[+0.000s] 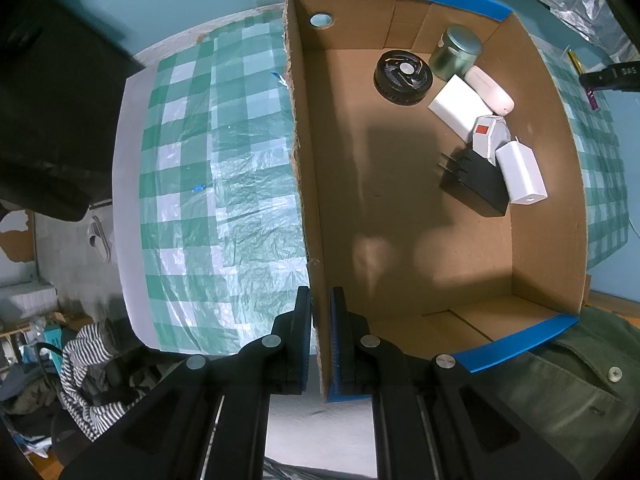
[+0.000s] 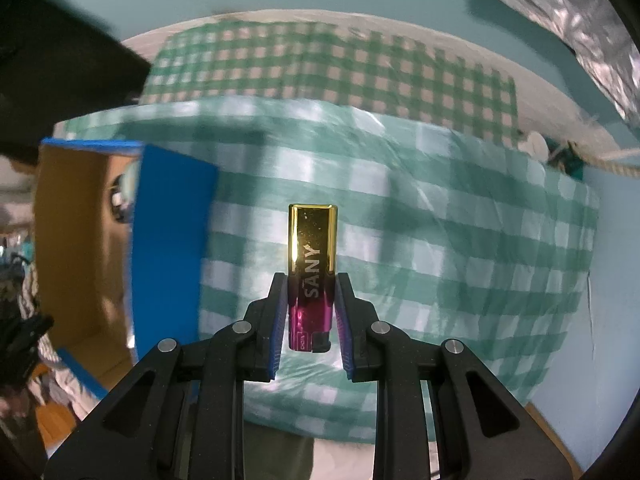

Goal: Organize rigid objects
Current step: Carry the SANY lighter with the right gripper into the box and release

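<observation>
Table cover point(image 1: 224, 184): green-and-white checked plastic sheet. I see it fill the 9 o'clock half of the left wrist view and most of the right wrist view, where it is motion-blurred.

Box point(image 1: 548, 184): open cardboard carton with blue outer faces, standing on the checked sheet. It takes the 3 o'clock half of the left wrist view; in the right wrist view it sits at 9 o'clock. One round hole shows in a wall near 12 o'clock.

Left gripper point(image 1: 320, 312): I read it as clamped on the box's side wall, one finger outside and one inside, at 6 o'clock of its own view.

Right gripper point(image 2: 312, 296): I read it as clenched on the lighter, pads pressing both long sides, at 6 o'clock of its view, above the sheet and to the 3 o'clock side of the box.

Box contents: all clustered toward 1–2 o'clock of the box floor.

Black charger point(image 1: 476, 184): prongs pointing toward 9 o'clock, touching the white plug adapter.

White block point(image 1: 458, 106): flat, touching the pale oval case.

Black round fan point(image 1: 403, 76): lying flat, just beside the tin.

Green tin point(image 1: 458, 54): upright in the far corner at 1 o'clock.

White plug adapter point(image 1: 522, 178): tilted, leaning on the black charger.

Pale oval case point(image 1: 490, 90): lying against the tin.

Small white carton point(image 1: 490, 136): red square on one face, between white block and adapter.

Lighter point(image 2: 314, 264): gold upper part, magenta lower part, lettered "SANY", held upright at centre of the right wrist view, outside the box.
</observation>
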The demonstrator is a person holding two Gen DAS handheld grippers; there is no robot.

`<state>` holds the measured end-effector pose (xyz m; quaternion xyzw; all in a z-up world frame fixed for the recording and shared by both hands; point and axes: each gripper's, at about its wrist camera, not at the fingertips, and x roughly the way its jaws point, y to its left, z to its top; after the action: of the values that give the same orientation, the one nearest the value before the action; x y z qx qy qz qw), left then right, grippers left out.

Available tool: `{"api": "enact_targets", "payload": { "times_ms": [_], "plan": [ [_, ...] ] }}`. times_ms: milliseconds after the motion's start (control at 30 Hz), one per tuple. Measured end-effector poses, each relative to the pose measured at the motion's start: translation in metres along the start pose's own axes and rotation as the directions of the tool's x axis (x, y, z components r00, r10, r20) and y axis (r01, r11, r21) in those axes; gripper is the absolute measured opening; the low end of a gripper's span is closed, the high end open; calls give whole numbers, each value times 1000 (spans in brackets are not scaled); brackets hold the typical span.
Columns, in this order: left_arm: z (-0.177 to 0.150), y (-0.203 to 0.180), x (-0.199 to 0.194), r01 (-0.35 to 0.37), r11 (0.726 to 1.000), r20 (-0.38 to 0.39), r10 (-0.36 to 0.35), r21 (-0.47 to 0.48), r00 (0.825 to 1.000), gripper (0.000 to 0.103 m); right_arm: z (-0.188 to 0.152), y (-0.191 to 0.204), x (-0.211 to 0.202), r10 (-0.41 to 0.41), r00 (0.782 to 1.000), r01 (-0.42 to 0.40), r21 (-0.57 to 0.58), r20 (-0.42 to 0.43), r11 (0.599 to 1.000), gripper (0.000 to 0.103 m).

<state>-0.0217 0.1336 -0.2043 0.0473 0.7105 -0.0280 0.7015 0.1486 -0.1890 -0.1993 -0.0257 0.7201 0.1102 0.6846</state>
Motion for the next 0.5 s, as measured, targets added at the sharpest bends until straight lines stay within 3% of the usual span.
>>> {"api": "enact_targets", "payload": {
  "times_ms": [500],
  "plan": [
    [-1, 0, 0, 2, 1000, 8, -2, 5, 1000, 8, 5, 99, -33, 63, 998, -55, -244, 22, 968, 22]
  ]
}}
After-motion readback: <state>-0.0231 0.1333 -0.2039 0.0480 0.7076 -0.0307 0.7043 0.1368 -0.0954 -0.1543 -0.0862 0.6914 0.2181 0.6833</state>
